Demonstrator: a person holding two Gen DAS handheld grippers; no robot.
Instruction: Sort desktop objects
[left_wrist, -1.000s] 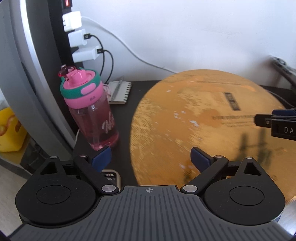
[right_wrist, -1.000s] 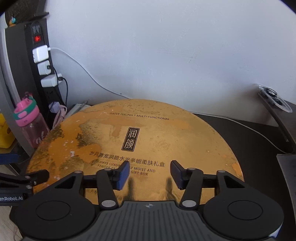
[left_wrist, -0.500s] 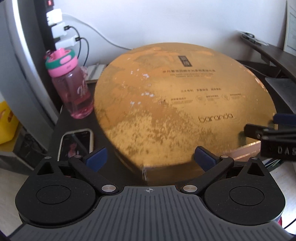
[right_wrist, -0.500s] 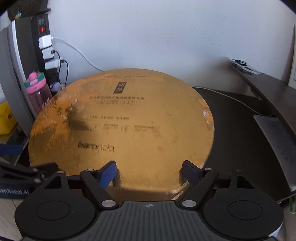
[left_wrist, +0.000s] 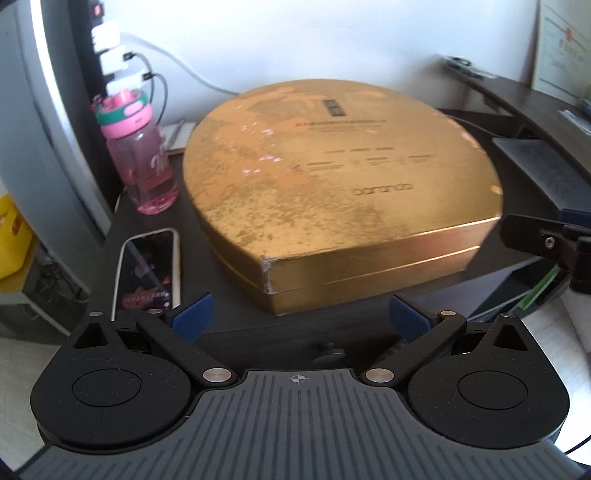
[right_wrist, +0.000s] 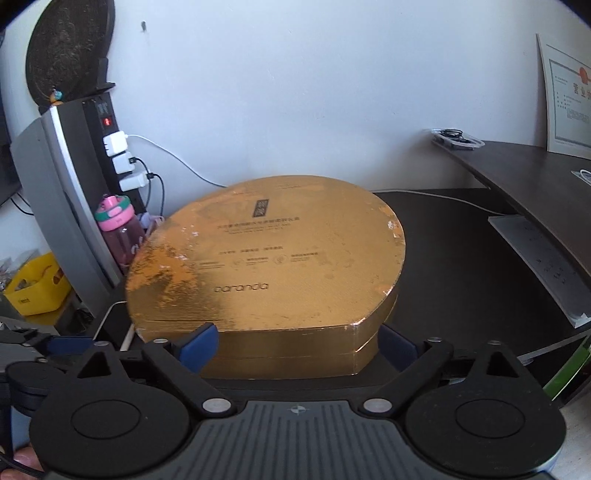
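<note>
The gold box (left_wrist: 332, 192) lies flat on the dark worktop (right_wrist: 461, 266), lid on, its straight edge toward both cameras. A pink bottle (left_wrist: 142, 162) stands upright just beside its left curve, and a phone (left_wrist: 149, 269) lies face up on the worktop near the box's front left corner.

The left tongs (left_wrist: 301, 317) point steeply down at the worktop's front edge, spread wide, with nothing between the blue pads (left_wrist: 192, 315); the box's corner sits just beyond them. In this view the right tool's black finger (left_wrist: 535, 240) shows at the right, apart from the box's end.

The right tongs (right_wrist: 299, 345) tilt down less steeply, level with the box's front wall. Their jaws have just been opening and stand wide; the box's front wall lies between the pads (right_wrist: 201, 345), which do not press on it.
</note>
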